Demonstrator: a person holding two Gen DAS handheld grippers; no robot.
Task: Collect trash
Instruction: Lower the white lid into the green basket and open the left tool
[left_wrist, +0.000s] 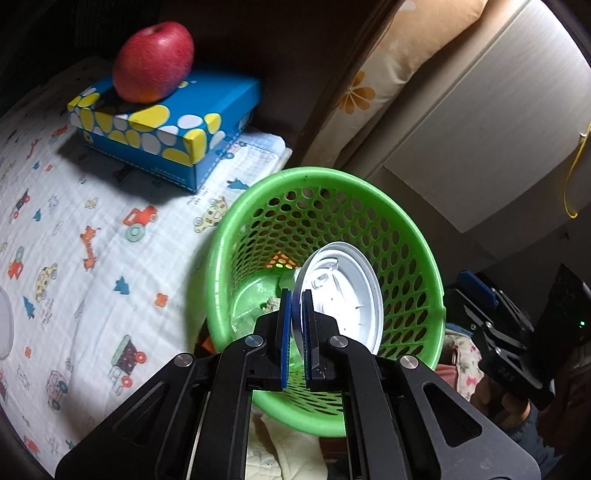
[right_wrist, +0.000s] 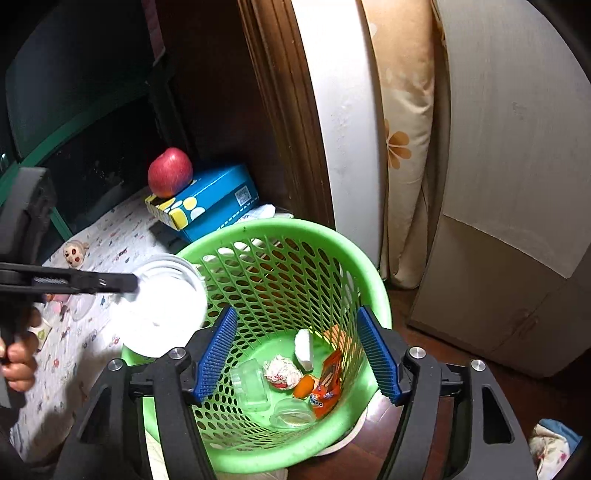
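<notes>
My left gripper (left_wrist: 295, 299) is shut on a round white plastic lid (left_wrist: 341, 291), held on edge over the near rim of the green mesh basket (left_wrist: 413, 236). In the right wrist view the same lid (right_wrist: 162, 306) hangs at the basket's left rim (right_wrist: 373, 273), pinched by the left gripper (right_wrist: 129, 284). My right gripper (right_wrist: 295, 350) is open and empty above the basket mouth. Inside the basket lie an orange snack wrapper (right_wrist: 327, 384), a crumpled paper ball (right_wrist: 282, 373), a white piece (right_wrist: 304, 349) and clear plastic packaging (right_wrist: 251, 384).
A red apple (left_wrist: 153, 61) sits on a blue spotted box (left_wrist: 173, 125) on a bed with a cartoon-print sheet (left_wrist: 74, 236). A small toy (right_wrist: 75, 253) lies on the sheet. White cabinets (right_wrist: 517, 184) and a floral cushion (right_wrist: 406, 147) stand behind the basket.
</notes>
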